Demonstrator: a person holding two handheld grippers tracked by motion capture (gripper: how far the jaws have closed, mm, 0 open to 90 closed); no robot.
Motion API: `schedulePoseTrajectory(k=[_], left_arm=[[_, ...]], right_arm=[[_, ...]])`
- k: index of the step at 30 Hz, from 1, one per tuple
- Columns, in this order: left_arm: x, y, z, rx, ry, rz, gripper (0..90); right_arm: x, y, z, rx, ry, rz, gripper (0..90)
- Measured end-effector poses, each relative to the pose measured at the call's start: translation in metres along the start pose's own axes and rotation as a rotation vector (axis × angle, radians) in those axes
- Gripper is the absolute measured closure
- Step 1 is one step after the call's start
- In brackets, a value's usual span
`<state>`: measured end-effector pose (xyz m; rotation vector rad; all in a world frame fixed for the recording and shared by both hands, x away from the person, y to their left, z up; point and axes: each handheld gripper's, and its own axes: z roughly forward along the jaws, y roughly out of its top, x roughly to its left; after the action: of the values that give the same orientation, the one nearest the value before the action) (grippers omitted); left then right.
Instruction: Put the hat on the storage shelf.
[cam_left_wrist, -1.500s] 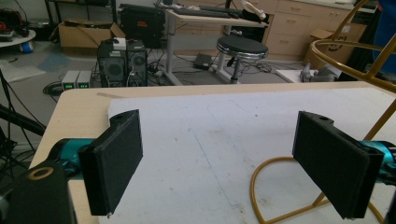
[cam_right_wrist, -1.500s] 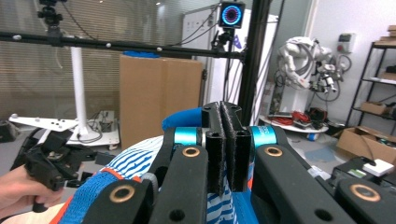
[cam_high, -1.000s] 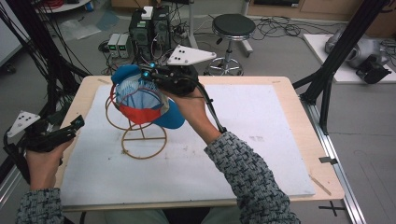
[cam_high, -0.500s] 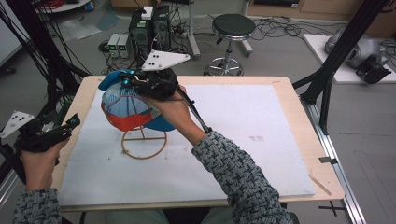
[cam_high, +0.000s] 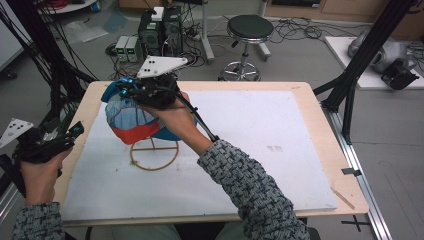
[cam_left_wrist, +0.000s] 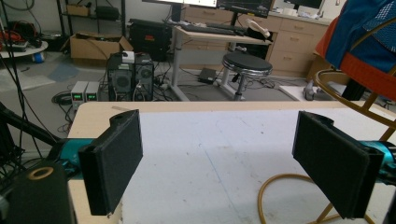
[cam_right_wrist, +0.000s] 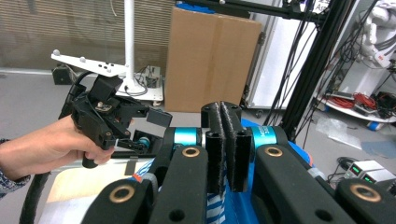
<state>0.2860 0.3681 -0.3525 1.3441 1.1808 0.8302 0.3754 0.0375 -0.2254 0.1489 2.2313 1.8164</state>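
A blue cap (cam_high: 135, 122) with an orange band and a pale panel sits over the top of a gold wire stand (cam_high: 155, 155) on the white mat (cam_high: 260, 125). My right gripper (cam_high: 122, 90) rests at the cap's far upper edge, jaws pressed together on its fabric. In the right gripper view the pads (cam_right_wrist: 227, 140) meet, with the cap's blue cloth (cam_right_wrist: 243, 205) just below them. My left gripper (cam_high: 77, 129) hovers open at the table's left edge, apart from the stand. Its wide-apart jaws (cam_left_wrist: 224, 163) frame bare mat, with the stand (cam_left_wrist: 345, 100) and cap (cam_left_wrist: 369, 42) at the right.
A round stool (cam_high: 250, 27) and computer towers (cam_high: 160, 30) stand on the floor beyond the table. Black frame posts (cam_high: 350, 95) rise at the table's right and left corners. The mat's right half (cam_high: 280, 150) holds nothing.
My right gripper has carried the cap leftward and turned it from mesh inside showing to dome up over the stand. The left gripper has stayed put.
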Motion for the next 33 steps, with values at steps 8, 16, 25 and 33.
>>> schedulePoseTrajectory(k=[8,16,25,33], left_arm=[[0.000,0.000,0.000,-0.004,0.000,-0.003,16.4],[-0.001,0.000,0.001,-0.002,-0.005,-0.003,16.4],[-0.002,0.000,0.001,-0.002,-0.008,-0.001,16.4],[-0.002,0.000,0.001,-0.002,-0.010,-0.001,16.4]], right_arm=[[0.003,-0.001,0.013,0.040,0.009,-0.006,88.2],[0.007,-0.004,0.021,0.116,-0.019,-0.036,88.2],[0.012,-0.006,0.025,0.184,-0.055,-0.081,87.8],[0.015,-0.006,0.024,0.211,-0.060,-0.085,87.6]])
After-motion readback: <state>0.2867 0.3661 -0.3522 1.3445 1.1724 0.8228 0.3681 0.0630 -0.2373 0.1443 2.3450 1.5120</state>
